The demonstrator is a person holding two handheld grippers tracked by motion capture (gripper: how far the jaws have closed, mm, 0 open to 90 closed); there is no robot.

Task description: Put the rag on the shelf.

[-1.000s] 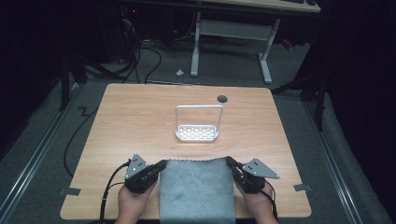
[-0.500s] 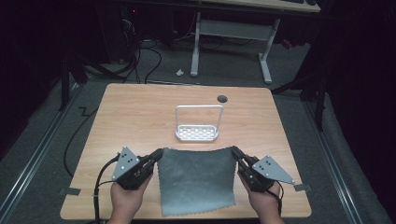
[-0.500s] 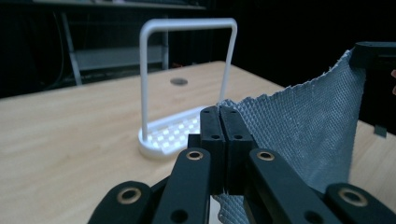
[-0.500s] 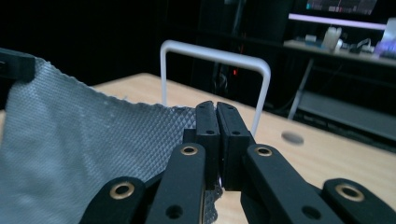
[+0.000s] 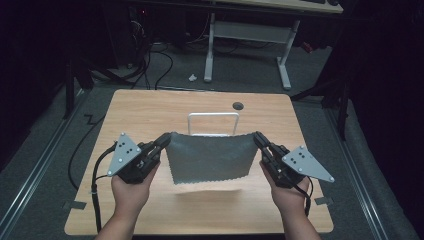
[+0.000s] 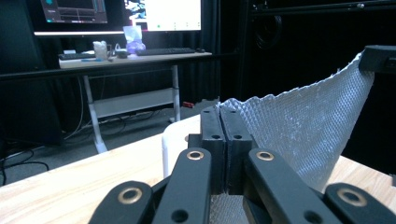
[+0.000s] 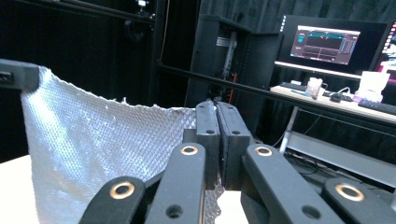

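Observation:
A grey waffle-textured cloth (image 5: 210, 156) hangs spread between the two grippers, lifted off the wooden table (image 5: 150, 112). My left gripper (image 5: 165, 138) is shut on the cloth's upper left corner, and my right gripper (image 5: 258, 137) is shut on its upper right corner. The cloth's lower edge hangs free above its shadow on the table. In the left gripper view the closed jaws pinch the cloth (image 6: 299, 126), which stretches away to the other gripper (image 6: 380, 58). The right gripper view shows the same cloth (image 7: 93, 154) running to the far gripper (image 7: 16, 74).
A white wire rack (image 5: 213, 122) stands on the table just behind the cloth. A round cable hole (image 5: 238, 105) sits near the table's far edge. Beyond the table are a white-legged desk (image 5: 247, 35) and cables on the floor.
Both grippers have risen with the cloth corners. The cloth, flat on the table a second ago, now hangs in the air between them.

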